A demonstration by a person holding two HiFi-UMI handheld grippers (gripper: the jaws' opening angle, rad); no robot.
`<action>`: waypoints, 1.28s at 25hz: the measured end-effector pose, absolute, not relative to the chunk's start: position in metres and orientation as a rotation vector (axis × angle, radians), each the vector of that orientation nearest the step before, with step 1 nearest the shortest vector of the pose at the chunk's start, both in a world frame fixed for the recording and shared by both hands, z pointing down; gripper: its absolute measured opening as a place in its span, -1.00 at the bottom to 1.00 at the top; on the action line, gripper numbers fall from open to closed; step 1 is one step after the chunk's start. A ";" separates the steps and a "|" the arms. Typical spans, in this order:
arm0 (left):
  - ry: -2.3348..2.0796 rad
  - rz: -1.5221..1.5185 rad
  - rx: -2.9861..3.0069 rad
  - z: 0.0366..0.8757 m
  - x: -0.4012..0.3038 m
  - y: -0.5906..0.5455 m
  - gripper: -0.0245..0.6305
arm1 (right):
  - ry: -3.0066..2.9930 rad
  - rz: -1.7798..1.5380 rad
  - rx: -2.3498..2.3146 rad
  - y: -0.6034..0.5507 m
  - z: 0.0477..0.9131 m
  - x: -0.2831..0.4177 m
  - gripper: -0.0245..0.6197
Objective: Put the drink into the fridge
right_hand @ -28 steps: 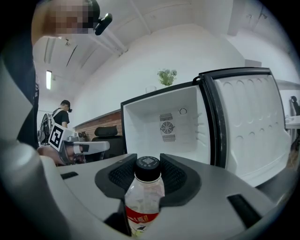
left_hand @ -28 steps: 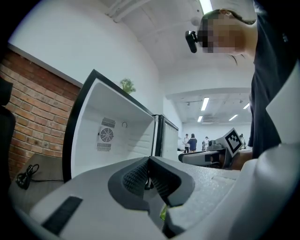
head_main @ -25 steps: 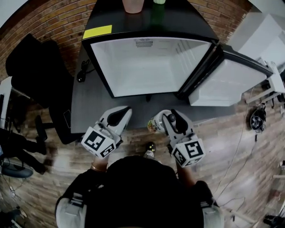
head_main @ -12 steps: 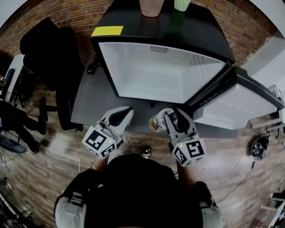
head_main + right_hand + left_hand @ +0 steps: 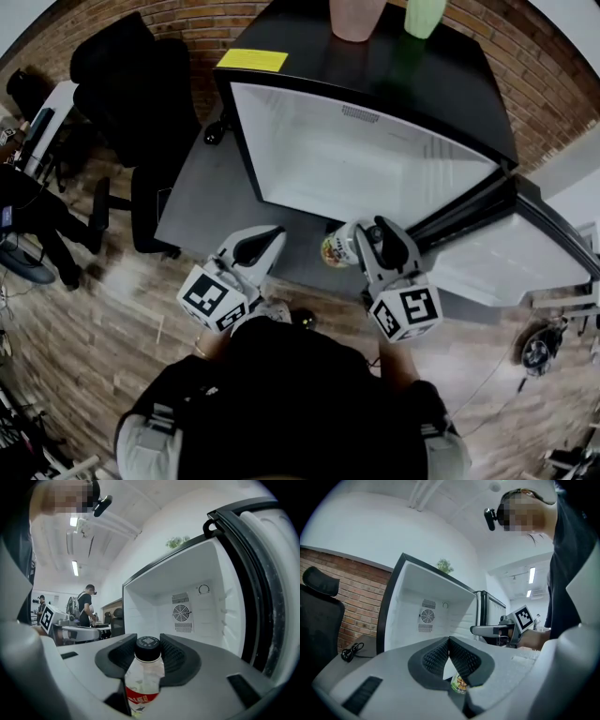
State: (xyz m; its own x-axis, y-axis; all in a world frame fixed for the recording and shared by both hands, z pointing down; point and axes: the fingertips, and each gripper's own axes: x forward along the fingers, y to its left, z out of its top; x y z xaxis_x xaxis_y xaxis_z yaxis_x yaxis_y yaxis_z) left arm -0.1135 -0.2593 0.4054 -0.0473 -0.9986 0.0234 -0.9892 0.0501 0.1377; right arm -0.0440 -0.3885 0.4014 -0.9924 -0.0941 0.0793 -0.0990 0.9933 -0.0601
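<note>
Head view: the right gripper (image 5: 361, 242) holds the drink (image 5: 336, 251) just before the open fridge (image 5: 356, 173), with the left gripper (image 5: 265, 238) beside it. Left gripper view: jaws clenched together, empty. Right gripper view: jaws grasp the drink below its black cap (image 5: 148, 644).

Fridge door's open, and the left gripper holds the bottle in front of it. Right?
Wrong gripper. The right gripper holds the bottle, its jaws closed on it just below the cap, as the right gripper view shows. The left gripper is shut on nothing. The fridge door is open, as stated.
</note>
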 end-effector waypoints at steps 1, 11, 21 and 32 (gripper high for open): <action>-2.200 -0.131 2.077 0.405 -0.117 -0.259 -0.93 | -3.061 0.094 0.146 -0.391 0.400 -0.048 -0.47; -2.225 -0.184 2.082 0.397 -0.158 -0.279 -0.93 | -3.057 0.040 0.158 -0.424 0.390 -0.100 -0.47; -2.229 -0.221 2.046 0.403 -0.182 -0.278 -0.93 | -3.033 -0.012 0.193 -0.456 0.389 -0.141 -0.47; -2.232 -0.251 2.053 0.401 -0.194 -0.280 -0.93 | -2.983 -0.064 0.227 -0.481 0.399 -0.171 -0.47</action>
